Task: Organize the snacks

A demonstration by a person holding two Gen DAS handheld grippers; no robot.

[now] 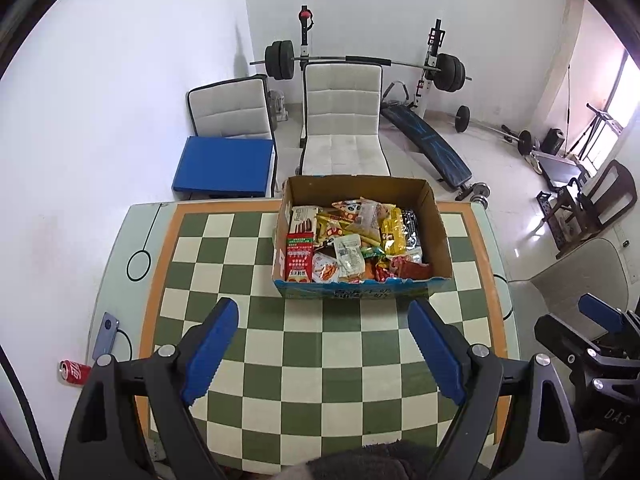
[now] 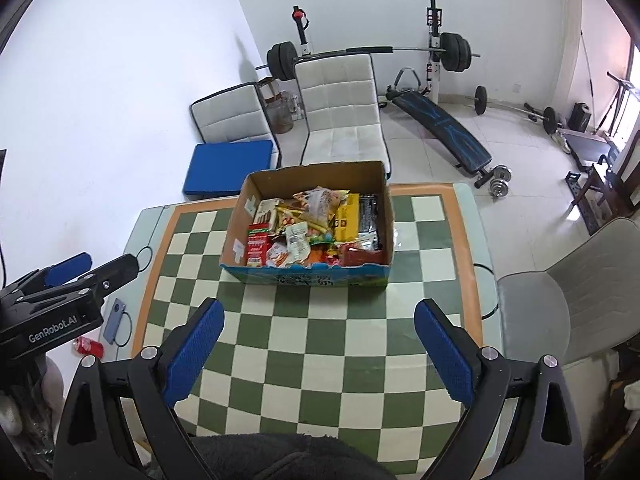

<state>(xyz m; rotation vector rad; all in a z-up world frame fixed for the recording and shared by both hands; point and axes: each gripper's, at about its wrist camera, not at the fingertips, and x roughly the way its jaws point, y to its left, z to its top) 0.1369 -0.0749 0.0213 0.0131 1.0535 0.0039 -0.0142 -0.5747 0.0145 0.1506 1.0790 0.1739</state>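
An open brown cardboard box with a blue printed front panel (image 1: 362,288) is sitting toward the far side of a table covered in a green-and-cream checkered cloth with an orange border (image 1: 280,360). The box is holding a loose pile of colourful snack packets (image 1: 352,240): a red-and-white carton is standing at the near left corner, yellow packs are lying toward the right, and a dark red pack is resting against the near right wall. In the right wrist view the same box (image 2: 308,278) is lying left of centre, its packets (image 2: 312,228) heaped inside.

The left gripper (image 1: 322,316) is hovering over the near part of the cloth, its blue-padded fingers (image 1: 210,348) standing wide apart with only checkered cloth showing between them. The right gripper (image 2: 318,312) is hanging likewise above the cloth (image 2: 312,360), its jaws spread wide and gripping nothing. Each gripper is showing at the edge of the other's view.

On the table's pale left margin a blue phone (image 1: 106,334) is lying with a black cable. A red drink can (image 1: 74,372) is lying on its side just beyond that edge.

Behind the table two white padded chairs (image 1: 340,120) are standing, the left one carrying a blue cushion (image 1: 226,164). A barbell rack (image 1: 360,62) and a dark slanted bench (image 1: 428,140) are standing farther back.
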